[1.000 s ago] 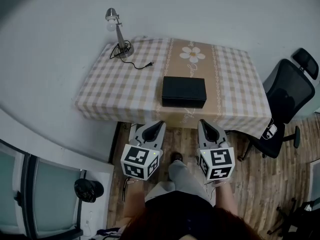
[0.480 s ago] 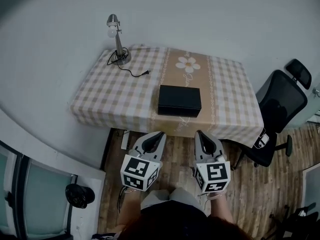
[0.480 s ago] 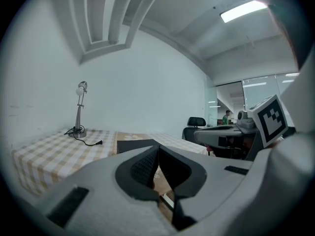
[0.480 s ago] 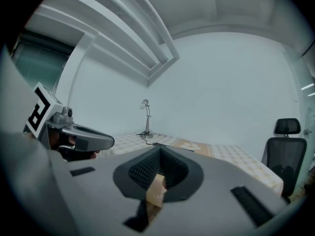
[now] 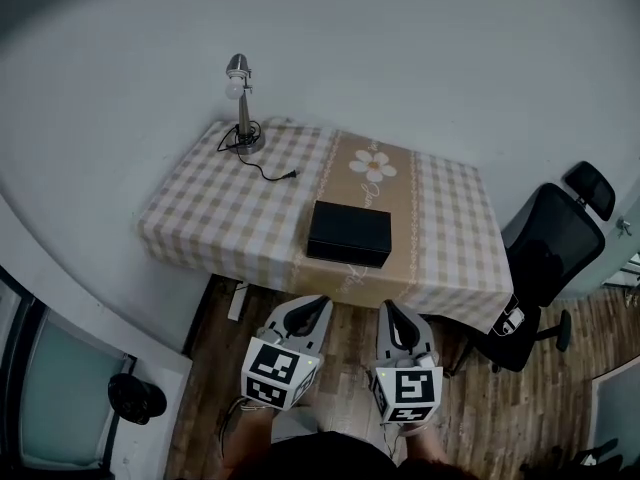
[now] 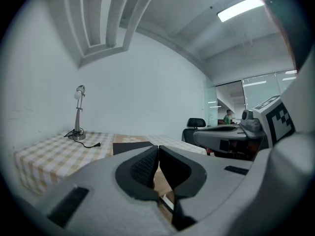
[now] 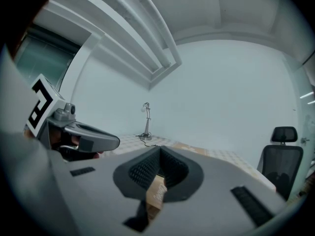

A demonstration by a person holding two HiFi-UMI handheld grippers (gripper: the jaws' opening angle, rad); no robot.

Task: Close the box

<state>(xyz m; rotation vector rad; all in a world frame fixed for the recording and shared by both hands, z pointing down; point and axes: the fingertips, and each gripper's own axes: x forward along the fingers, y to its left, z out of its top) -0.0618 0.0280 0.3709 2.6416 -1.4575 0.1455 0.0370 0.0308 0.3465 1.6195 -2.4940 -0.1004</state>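
Head view: the person is stepping back from the table [image 5: 200,218], so the black box [image 5: 348,234], sitting at the frame's centre with its lid flat and apparently shut, is appearing smaller and higher than a second ago. The left gripper [image 5: 318,304] and right gripper [image 5: 390,308], at lower centre, are hanging well short of the table edge. Each has its jaws pressed together on nothing, suggesting the closing is already finished.

Desk lamp [image 5: 240,93] on far-left corner of checked tablecloth [image 5: 215,213]; black office chair [image 5: 552,253] beside.
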